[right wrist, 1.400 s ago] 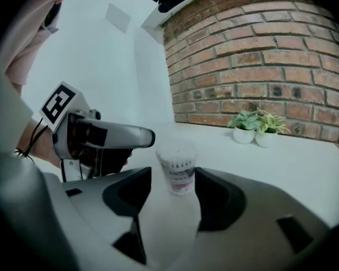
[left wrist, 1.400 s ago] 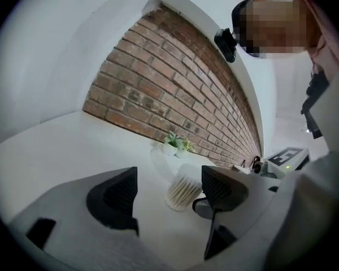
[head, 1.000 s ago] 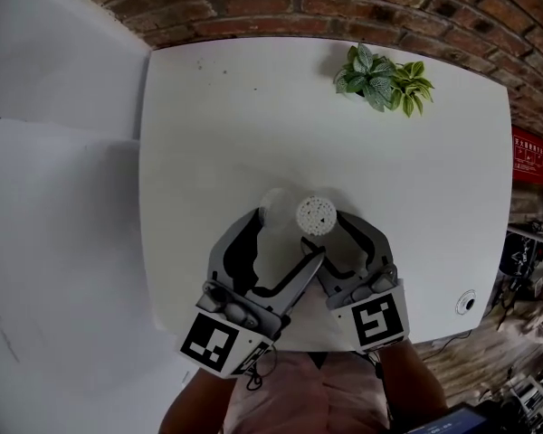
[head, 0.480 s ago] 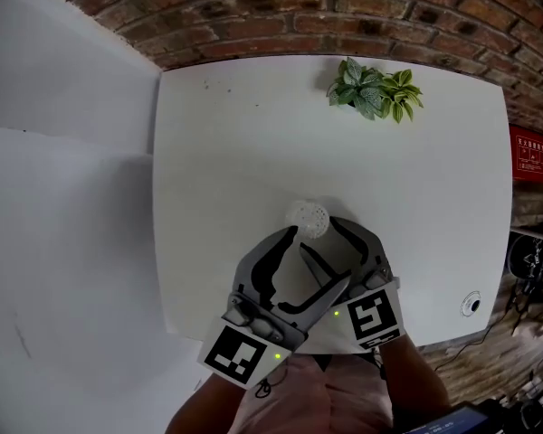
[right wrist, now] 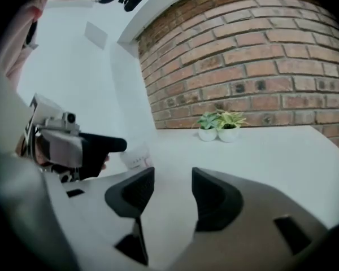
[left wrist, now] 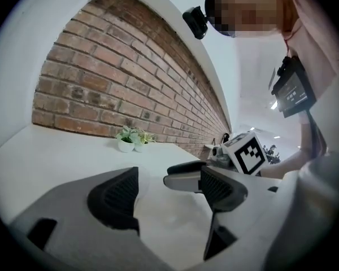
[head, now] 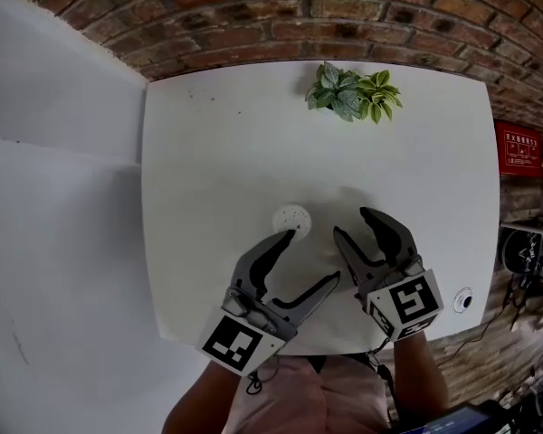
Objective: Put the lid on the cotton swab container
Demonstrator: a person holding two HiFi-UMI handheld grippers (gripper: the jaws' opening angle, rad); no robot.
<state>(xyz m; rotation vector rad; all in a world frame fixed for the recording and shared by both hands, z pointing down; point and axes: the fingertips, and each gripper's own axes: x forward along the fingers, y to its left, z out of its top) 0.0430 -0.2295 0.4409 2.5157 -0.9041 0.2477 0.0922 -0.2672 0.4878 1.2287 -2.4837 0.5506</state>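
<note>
The cotton swab container [head: 291, 218] is a small round tub with a dotted white top, standing near the table's front middle. Whether a clear lid sits on it I cannot tell. In the right gripper view the container [right wrist: 137, 157] shows as a translucent cup with a label. My left gripper [head: 308, 259] is open and empty, with its left fingertip [head: 284, 236] right beside the tub. To the right of the tub, my right gripper [head: 353, 222] is apart from it. Its jaws are closing with nothing between them. The left gripper [right wrist: 73, 145] also shows in the right gripper view.
The white table [head: 208, 152] stands against a brick wall. Two small potted plants [head: 348, 90] sit at its far edge. The table's front edge runs just under both grippers. A red sign [head: 522, 149] hangs off to the right.
My right gripper has drawn away from the container to the right. The left gripper has stayed by the tub. The faint round shape to the tub's left one second ago no longer shows.
</note>
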